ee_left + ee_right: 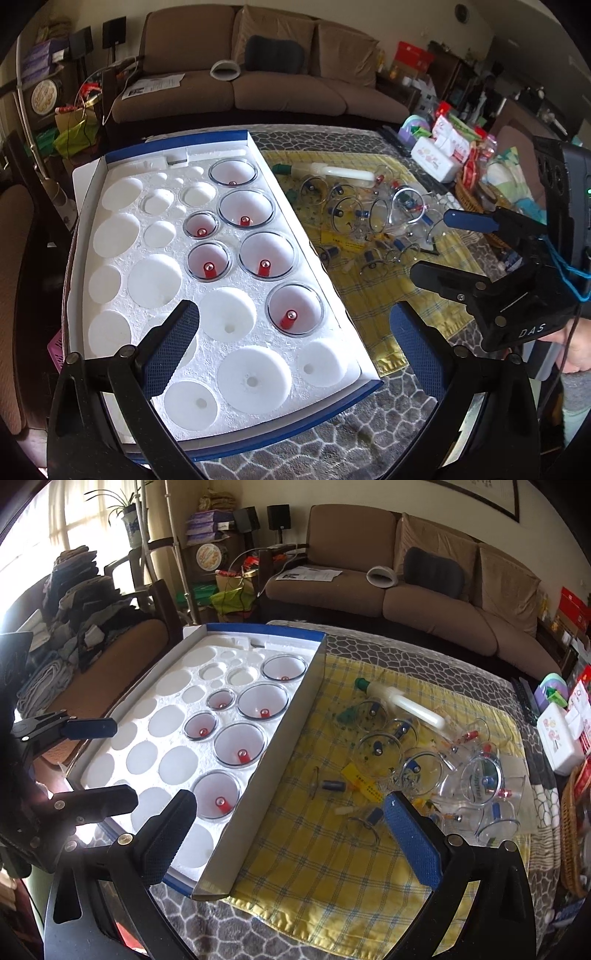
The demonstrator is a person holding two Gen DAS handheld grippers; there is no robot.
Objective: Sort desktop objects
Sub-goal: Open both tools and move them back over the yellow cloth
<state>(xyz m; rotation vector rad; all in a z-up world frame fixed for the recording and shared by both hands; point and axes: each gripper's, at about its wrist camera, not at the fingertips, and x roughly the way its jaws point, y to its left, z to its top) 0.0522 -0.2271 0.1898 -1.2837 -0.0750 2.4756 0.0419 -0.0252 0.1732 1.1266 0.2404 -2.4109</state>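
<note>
Left wrist view: your right gripper [428,243] reads "DAS"; your left gripper [291,343], fingers released and empty, hangs over the foam tray [122,273] holding six cups [264,260]. Right wrist view: its fingers, spread and empty, hang above loose cups [380,753] on the yellow cloth [317,867].

- Open yellow checked cloth [317,878] in the right wrist view's lower centre gives a gripper clear passage.
- Loose clear cups [380,755] and a white pump [413,705] crowd the cloth's upper right.
- The foam tray's raised cardboard wall [273,760] bars the cloth's left side.
- Six seated cups [264,258] fill the tray's right-hand wells; wells at left [116,234] stand free.
</note>
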